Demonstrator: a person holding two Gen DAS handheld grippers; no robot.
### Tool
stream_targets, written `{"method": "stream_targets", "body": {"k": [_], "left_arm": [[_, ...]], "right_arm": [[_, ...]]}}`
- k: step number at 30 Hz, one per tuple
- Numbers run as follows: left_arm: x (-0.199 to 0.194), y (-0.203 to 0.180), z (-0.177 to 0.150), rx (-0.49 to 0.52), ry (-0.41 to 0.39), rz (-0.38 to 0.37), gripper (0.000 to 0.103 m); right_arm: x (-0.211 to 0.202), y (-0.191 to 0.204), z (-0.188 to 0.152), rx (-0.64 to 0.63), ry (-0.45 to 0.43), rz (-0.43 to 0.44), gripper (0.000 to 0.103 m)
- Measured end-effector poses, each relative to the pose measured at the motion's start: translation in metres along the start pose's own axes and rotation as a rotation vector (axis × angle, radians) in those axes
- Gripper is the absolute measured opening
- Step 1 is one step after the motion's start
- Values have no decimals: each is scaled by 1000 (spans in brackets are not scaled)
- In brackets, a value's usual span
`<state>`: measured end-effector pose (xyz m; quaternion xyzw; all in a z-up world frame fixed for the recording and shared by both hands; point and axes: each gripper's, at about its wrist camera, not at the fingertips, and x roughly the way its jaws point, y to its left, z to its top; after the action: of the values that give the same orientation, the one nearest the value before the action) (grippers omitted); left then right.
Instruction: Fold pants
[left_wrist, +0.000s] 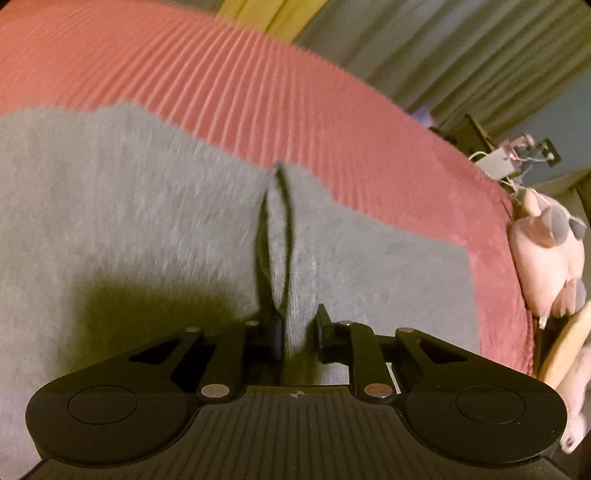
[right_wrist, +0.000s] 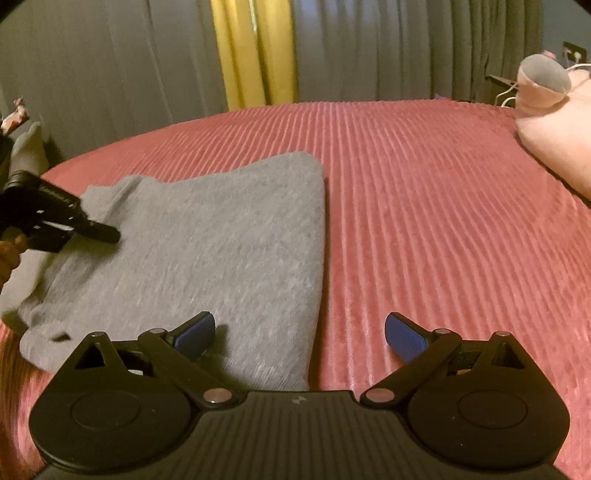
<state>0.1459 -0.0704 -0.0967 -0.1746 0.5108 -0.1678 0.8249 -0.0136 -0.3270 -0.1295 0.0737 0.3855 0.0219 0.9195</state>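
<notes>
Grey pants lie folded into a flat stack on a red ribbed bedspread. My left gripper is down on them, its jaws nearly together with a raised pleat of grey fabric pinched between the pads. From the right wrist view the pants sit left of centre, and the left gripper touches their far left part. My right gripper hovers open and wide over the pants' near right edge. One of its blue pads is above the fabric, the other above the bedspread. Nothing is between them.
A pink plush toy lies at the bed's right side, also seen in the left wrist view as the plush toy. Grey curtains and a yellow curtain hang behind the bed. Cables and small devices sit beyond the bed's far right corner.
</notes>
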Motion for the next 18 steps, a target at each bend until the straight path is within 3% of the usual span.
{"method": "stream_targets", "body": {"k": [4,8,9,11,13,18], "left_arm": [[-27,-16,0,128,-65,54,18],[-39,-16,11,200,-160,236,19],[-40,-14,11,211,-164,268,24],[-41,-10,3,213,-140,259,31],[-46,-6,-7,194,-126,217,51],[-56,15,-42,147,-75,165,58]], "right_arm": [[-1,-5,3,44,-8,2,99],[1,-3,1,26,22,5,99],[2,-2,0,21,36,15,99],[4,2,-2,2,52,24,99],[5,6,-2,-27,53,9,99],[8,7,0,-13,54,8,99]]}}
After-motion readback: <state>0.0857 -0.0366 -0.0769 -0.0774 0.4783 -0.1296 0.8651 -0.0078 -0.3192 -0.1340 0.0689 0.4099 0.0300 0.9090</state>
